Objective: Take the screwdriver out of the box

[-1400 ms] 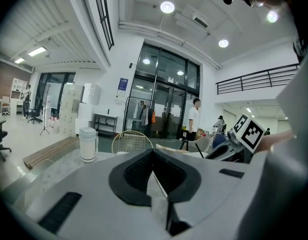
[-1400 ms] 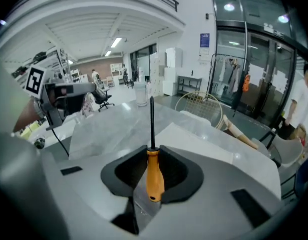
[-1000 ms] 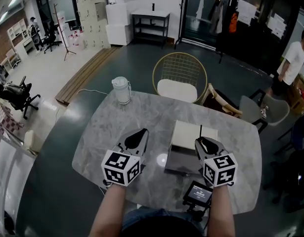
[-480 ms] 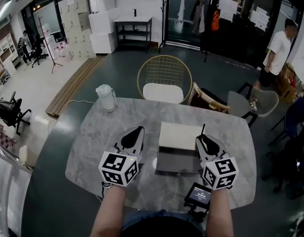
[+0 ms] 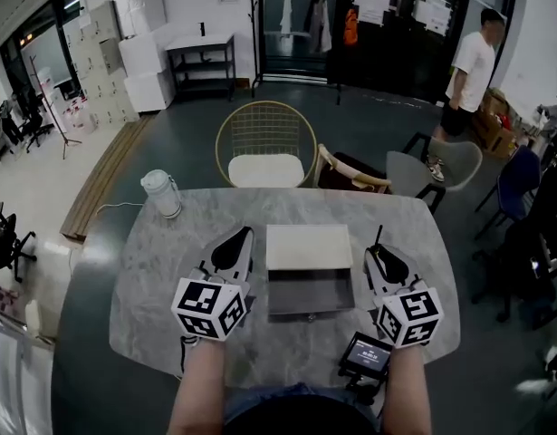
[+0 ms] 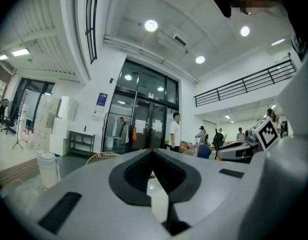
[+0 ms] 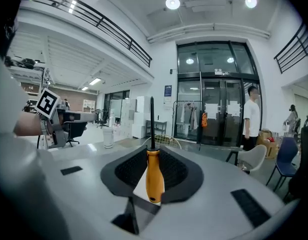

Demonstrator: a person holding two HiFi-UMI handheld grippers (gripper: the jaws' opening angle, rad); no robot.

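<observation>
A shallow box (image 5: 312, 304) lies open in the middle of the marble table (image 5: 142, 270), its white lid (image 5: 307, 246) folded back and its grey tray showing nothing inside. My right gripper (image 5: 378, 254) is just right of the box, shut on the screwdriver (image 5: 379, 236). In the right gripper view, the orange handle (image 7: 154, 176) sits between the pads and the black shaft (image 7: 152, 121) points up past the right gripper (image 7: 152, 154). My left gripper (image 5: 242, 236) is left of the box. In the left gripper view, the left gripper (image 6: 154, 154) is shut on nothing.
A white jug (image 5: 160, 193) stands at the table's far left. A small screen device (image 5: 367, 354) sits at the near edge by my right arm. Behind the table are a gold wire chair (image 5: 266, 143) and grey chairs (image 5: 446, 166). A person (image 5: 468, 71) walks at the back right.
The right gripper with the screwdriver has moved from over the box's right edge to clear of it on the right. The left gripper has also shifted, and the head view has swung.
</observation>
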